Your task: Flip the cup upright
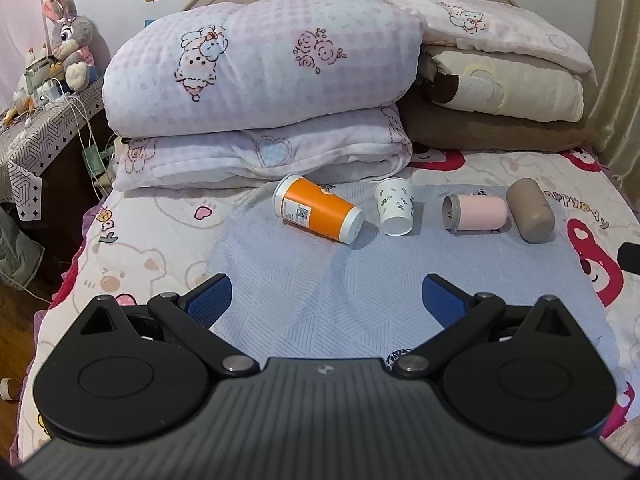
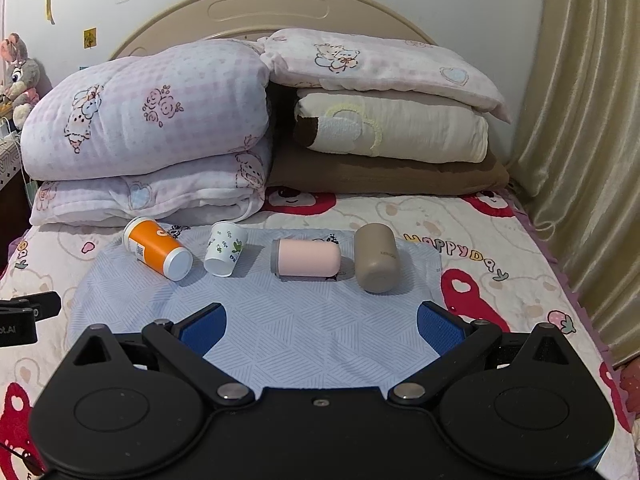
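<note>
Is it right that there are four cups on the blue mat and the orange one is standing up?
Not quite. The orange cup is lying on its side, not standing up; the right wrist view shows it clearly. There are indeed four cups on the blue mat, and all four are tipped over.

Ahead of you, left to right on the pale blue quilted mat (image 2: 256, 332): orange paper cup (image 2: 158, 250), white floral paper cup (image 2: 225, 249), pink cylindrical cup (image 2: 306, 257), taupe cylindrical cup (image 2: 376, 258), all lying down.

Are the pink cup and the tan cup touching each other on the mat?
Apart. The right wrist view shows a strip of mat between the pink cup and the tan cup; the left wrist view only makes them overlap.
</note>
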{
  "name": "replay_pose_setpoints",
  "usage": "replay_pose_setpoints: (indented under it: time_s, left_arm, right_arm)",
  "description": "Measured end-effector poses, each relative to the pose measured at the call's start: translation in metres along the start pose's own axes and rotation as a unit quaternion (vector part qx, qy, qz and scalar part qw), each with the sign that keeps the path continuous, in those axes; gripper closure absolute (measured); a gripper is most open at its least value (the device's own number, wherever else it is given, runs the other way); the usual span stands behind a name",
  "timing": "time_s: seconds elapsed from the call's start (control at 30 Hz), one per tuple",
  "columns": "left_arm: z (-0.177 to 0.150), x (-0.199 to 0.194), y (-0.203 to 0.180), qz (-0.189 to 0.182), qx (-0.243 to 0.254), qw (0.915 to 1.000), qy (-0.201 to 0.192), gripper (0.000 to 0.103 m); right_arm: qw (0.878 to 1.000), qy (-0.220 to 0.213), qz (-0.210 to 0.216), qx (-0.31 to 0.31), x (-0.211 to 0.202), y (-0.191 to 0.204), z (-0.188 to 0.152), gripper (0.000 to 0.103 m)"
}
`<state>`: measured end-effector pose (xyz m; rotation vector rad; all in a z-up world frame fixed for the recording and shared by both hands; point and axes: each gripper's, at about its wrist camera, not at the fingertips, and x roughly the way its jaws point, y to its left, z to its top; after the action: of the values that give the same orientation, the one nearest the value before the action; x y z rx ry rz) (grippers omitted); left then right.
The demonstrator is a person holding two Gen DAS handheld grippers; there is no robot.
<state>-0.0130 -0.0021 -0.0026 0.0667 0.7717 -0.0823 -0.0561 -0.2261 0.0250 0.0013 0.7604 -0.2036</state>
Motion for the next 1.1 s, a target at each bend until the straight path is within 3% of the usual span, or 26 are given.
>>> replay_pose_setpoints:
  time_s: [1.1]
  left_arm:
    - [0.001,0.01,0.003,0.002,0.012,0.9998,0.017,0.0]
  right_arm:
    - [0.999,-0.006,0.018,0.026,-0.007,-0.008,-0.004,0.0]
